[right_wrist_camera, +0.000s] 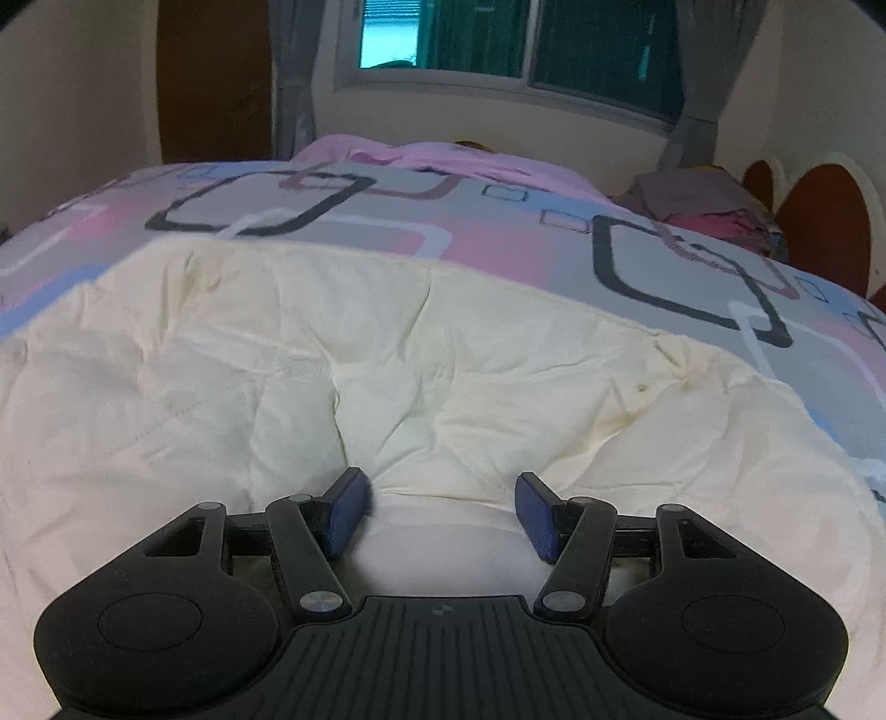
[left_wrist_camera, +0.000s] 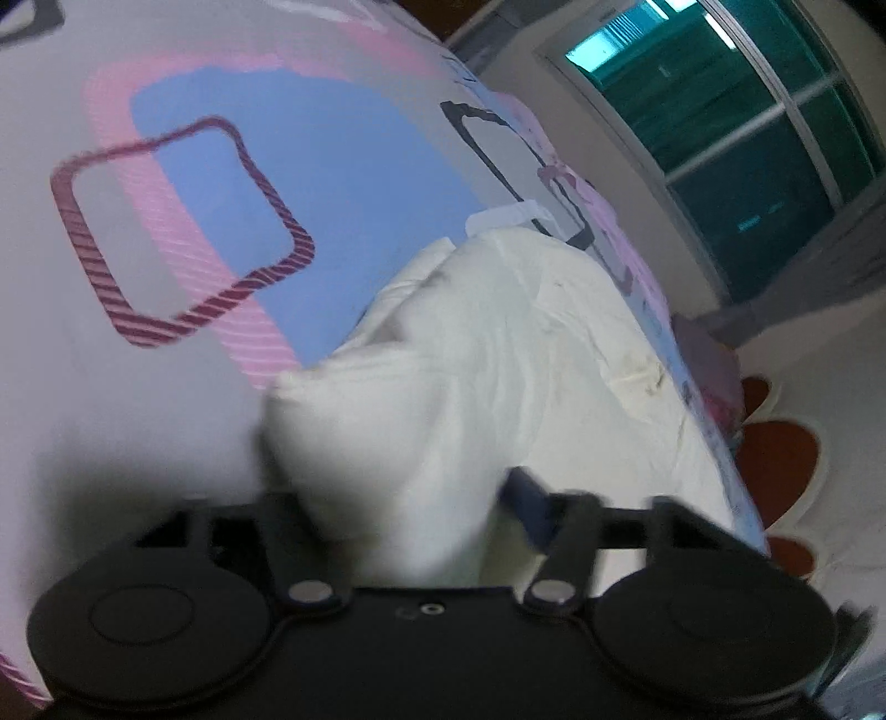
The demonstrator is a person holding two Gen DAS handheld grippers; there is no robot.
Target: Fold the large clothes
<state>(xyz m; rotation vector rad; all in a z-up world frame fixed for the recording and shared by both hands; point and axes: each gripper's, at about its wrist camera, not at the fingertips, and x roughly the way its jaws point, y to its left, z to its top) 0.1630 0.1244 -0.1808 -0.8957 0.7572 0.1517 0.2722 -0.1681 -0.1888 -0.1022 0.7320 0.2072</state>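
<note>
A large cream-white garment (right_wrist_camera: 387,343) lies spread and wrinkled on a patterned bedspread (right_wrist_camera: 498,243). My right gripper (right_wrist_camera: 440,512) is open, its blue pads (right_wrist_camera: 346,509) astride a raised fold of the cloth near its front edge. In the left wrist view, my left gripper (left_wrist_camera: 412,512) has a bunch of the white garment (left_wrist_camera: 498,343) between its jaws and lifts it off the bedspread (left_wrist_camera: 332,166). The left finger is hidden by cloth and only the right blue pad (left_wrist_camera: 526,498) shows. The view is blurred.
The bedspread has pink, blue and grey squares. A pink cloth (right_wrist_camera: 443,158) and a pile of folded clothes (right_wrist_camera: 698,199) lie at the far side of the bed. A window (right_wrist_camera: 526,44) and a red-and-white headboard (right_wrist_camera: 819,216) stand beyond.
</note>
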